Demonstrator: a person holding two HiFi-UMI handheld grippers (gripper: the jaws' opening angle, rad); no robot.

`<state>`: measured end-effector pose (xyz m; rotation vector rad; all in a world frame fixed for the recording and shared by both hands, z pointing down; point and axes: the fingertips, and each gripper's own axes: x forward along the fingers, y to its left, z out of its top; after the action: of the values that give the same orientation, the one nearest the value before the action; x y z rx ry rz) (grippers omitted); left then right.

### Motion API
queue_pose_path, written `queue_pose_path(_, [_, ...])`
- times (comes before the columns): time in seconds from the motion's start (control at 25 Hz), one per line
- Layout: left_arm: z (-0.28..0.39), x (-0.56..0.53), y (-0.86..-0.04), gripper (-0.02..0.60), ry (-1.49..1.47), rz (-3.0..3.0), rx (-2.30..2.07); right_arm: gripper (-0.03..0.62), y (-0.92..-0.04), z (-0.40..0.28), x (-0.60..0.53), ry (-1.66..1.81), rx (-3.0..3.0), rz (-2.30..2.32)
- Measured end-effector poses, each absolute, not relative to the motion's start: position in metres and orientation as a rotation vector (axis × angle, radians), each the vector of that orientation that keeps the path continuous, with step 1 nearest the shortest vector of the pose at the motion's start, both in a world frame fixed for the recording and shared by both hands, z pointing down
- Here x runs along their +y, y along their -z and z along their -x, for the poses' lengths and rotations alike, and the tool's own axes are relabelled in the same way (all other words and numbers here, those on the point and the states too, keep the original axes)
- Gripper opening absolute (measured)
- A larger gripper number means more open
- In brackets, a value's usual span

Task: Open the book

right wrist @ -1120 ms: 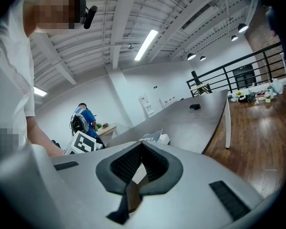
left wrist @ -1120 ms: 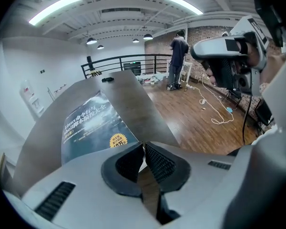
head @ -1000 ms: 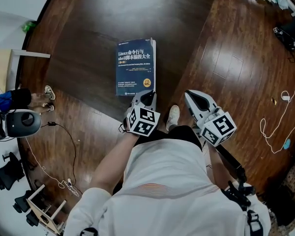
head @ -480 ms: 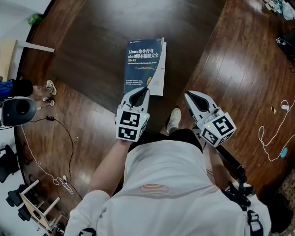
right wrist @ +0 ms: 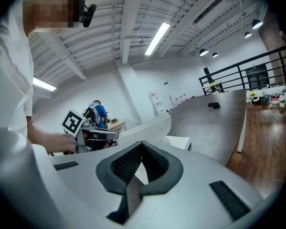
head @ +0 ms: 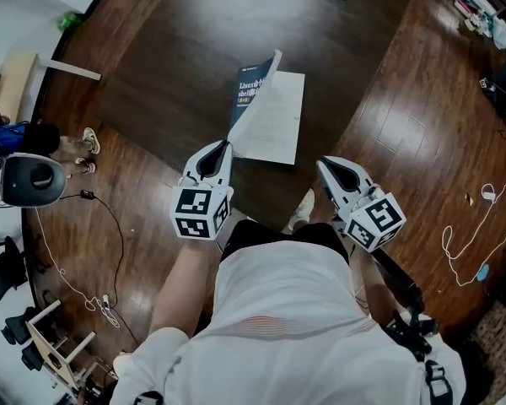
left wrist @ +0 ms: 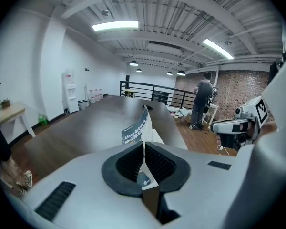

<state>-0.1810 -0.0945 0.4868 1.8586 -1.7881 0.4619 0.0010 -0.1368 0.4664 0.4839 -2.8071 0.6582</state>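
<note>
While my left gripper (head: 224, 146) pinched the blue cover (head: 250, 95), the book (head: 282, 99) lay on the dark table (head: 169, 49), white page (head: 270, 133) bared; a second before it was closed. My right gripper (head: 324, 165) sat closed, empty.

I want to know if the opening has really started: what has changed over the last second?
The left claw, shut on the front cover throughout, has swung it up and toward the person's left. The cover now stands raised and a white page is bared. The right claw stays shut and empty near the person, and the pages still lie flat on the table.
</note>
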Motion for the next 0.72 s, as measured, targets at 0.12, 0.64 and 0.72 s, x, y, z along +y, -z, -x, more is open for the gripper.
queue_pose_path(0.12, [0.215, -0.079, -0.487, 0.025, -0.442, -1.806, -1.833, 0.003, -0.465, 0.015, -0.127, -0.650, -2.807, -0.474])
queue_pose_path(0.64, [0.298, -0.036, -0.543, 0.025, -0.463, -1.619, -1.901, 0.003, -0.467, 0.039, -0.102, -0.625, -2.790, -0.486])
queue_pose_path(0.72, [0.301, -0.034, -0.554, 0.025, -0.467, -1.603, -1.888, 0.003, -0.467, 0.039, -0.101, -0.623, -2.790, -0.488])
